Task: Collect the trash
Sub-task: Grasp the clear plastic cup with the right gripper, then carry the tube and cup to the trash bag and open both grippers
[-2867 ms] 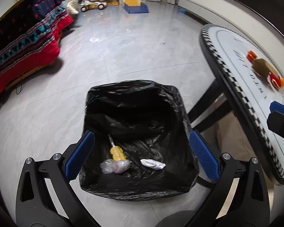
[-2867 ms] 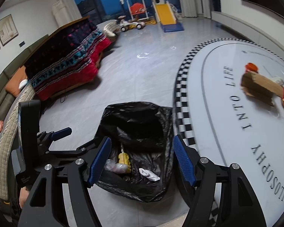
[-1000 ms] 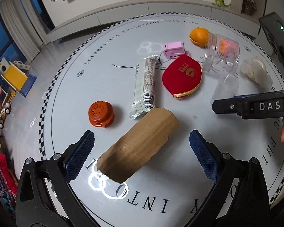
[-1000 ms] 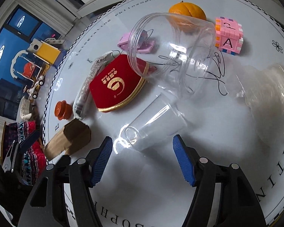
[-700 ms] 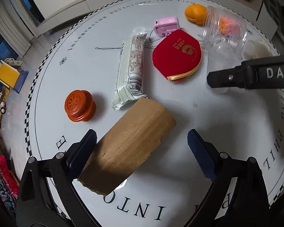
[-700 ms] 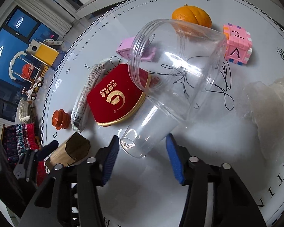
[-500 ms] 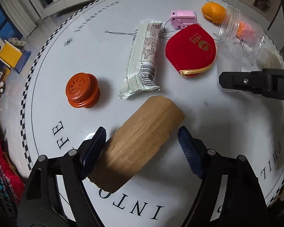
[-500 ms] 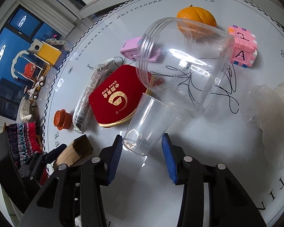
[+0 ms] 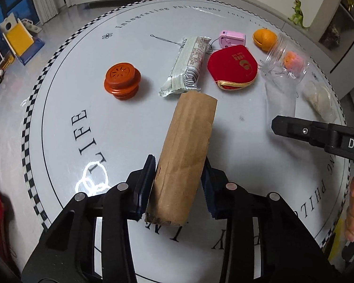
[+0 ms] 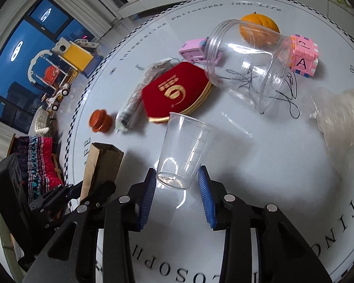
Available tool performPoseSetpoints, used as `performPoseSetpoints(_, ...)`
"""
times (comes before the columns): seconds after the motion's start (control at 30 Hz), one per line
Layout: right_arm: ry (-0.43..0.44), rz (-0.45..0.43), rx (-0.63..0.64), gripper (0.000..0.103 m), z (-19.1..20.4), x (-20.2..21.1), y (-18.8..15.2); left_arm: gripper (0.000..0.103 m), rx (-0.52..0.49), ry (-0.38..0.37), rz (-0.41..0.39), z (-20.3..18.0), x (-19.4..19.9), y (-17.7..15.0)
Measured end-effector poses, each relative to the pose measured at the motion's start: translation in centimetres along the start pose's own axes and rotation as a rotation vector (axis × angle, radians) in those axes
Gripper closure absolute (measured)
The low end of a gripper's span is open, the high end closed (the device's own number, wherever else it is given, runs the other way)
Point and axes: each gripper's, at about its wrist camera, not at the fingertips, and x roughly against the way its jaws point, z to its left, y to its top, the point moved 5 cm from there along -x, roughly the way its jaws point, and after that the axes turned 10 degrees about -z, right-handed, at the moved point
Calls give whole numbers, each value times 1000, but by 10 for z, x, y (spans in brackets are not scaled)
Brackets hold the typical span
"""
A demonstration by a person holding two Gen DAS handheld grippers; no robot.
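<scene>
Both grippers pitch steeply downward: left gripper [image 9: 178, 184] closing on the cardboard tube [image 9: 185, 158] between its jaws, right gripper [image 10: 177, 186] closing on the clear measuring cup [image 10: 185, 151], contact seemingly made.

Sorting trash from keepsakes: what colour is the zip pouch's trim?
Gold, on the red pouch; the right wrist view shows it best.

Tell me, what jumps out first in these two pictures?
The brown cardboard tube stands out most, lifted between the jaws of the left gripper, which are closing on it. Just as striking, the right gripper is closing on the base of a small clear measuring cup. Behind them, a red pouch lies mid-table beside a tipped clear jar.
</scene>
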Motion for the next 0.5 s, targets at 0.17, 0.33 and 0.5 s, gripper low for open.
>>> performPoseSetpoints(0.17, 27, 4, 52, 64, 19, 14, -21, 65, 55, -14, -30, 2, 19, -21)
performPoseSetpoints(0.33, 53, 2, 112, 64, 48, 25, -42, 65, 84, 3, -60, 9, 42, -44)
performPoseSetpoints(0.5, 83, -1, 175, 64, 77, 34, -60, 65, 116, 31, -96, 22, 66, -60)
